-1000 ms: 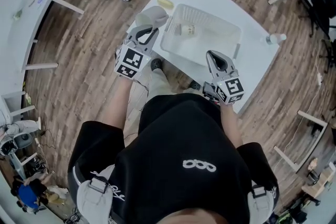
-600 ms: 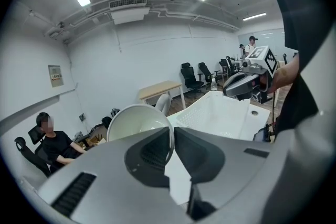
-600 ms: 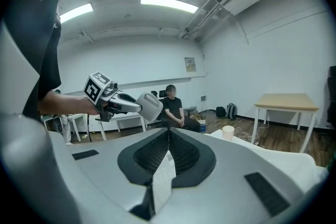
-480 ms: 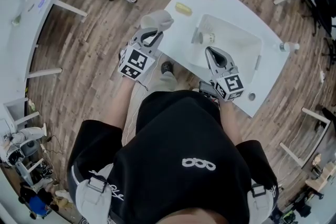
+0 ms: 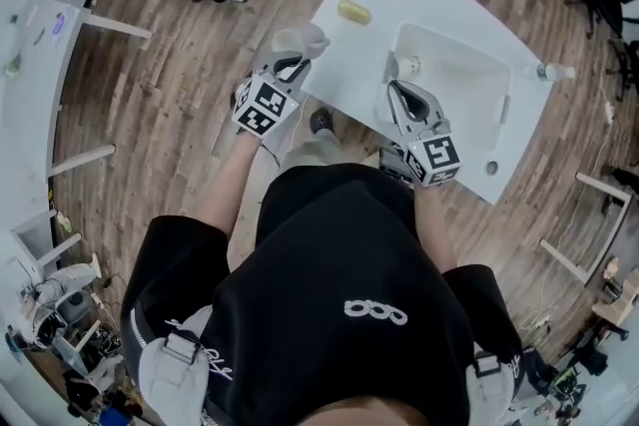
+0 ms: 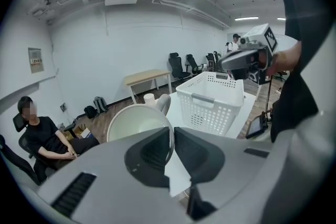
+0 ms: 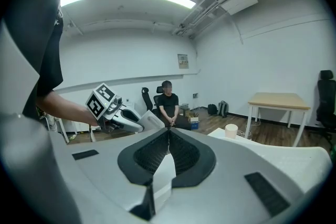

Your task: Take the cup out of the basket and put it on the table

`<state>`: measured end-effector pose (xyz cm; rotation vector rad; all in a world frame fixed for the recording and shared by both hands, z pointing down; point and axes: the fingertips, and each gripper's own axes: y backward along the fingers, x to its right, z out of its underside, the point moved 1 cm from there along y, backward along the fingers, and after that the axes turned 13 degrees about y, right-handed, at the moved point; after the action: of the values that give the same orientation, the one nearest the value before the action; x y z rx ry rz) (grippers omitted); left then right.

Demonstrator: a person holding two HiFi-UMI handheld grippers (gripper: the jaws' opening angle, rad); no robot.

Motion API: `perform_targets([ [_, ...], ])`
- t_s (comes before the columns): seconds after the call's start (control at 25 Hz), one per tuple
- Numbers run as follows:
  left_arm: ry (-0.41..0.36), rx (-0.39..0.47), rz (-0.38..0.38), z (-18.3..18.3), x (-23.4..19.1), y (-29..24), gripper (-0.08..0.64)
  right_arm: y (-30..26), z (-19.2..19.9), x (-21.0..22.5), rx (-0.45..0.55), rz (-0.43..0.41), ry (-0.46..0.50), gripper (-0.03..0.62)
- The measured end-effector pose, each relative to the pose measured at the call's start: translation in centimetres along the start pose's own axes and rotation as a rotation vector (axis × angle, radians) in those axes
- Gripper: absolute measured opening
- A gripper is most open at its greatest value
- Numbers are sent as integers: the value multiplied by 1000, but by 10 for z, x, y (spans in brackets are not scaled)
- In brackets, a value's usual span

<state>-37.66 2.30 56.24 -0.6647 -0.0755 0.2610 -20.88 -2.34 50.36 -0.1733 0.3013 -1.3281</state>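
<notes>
The left gripper (image 6: 172, 136) has its jaws clamped on the wall of the white cup (image 6: 137, 124), held at the left edge of the table (image 5: 349, 55), outside the basket (image 6: 212, 107). The right gripper (image 7: 168, 136), jaws together and empty, hangs over the basket's near rim.

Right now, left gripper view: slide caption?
Left gripper clamps a white cup by its rim; basket on table behind.

the cup (image 6: 137, 122) is off-white and empty, tipped with its open mouth toward the left gripper (image 6: 172, 132), whose jaws pinch its wall. it is outside the basket (image 5: 459, 95), at the left edge of the white table (image 5: 439, 0). the white perforated basket stands upright on the table.
</notes>
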Motion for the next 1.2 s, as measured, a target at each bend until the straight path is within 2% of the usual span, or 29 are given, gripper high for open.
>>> perform_targets([
  [0.32, -56, -140, 100, 44, -7, -55, 32, -13, 0, -1, -50, 47, -8, 26],
  [0.6, -186, -300, 183, 72, -15, -128, 32, -25, 4, 5, -72, 88, -21, 26],
  [0.84, -343, -419, 237, 84, -24, -171, 32, -28, 11, 6, -94, 124, -47, 26],
  [1.2, -444, -516, 264, 88, -26, -201, 32, -25, 25, 24, -114, 174, -93, 26],
])
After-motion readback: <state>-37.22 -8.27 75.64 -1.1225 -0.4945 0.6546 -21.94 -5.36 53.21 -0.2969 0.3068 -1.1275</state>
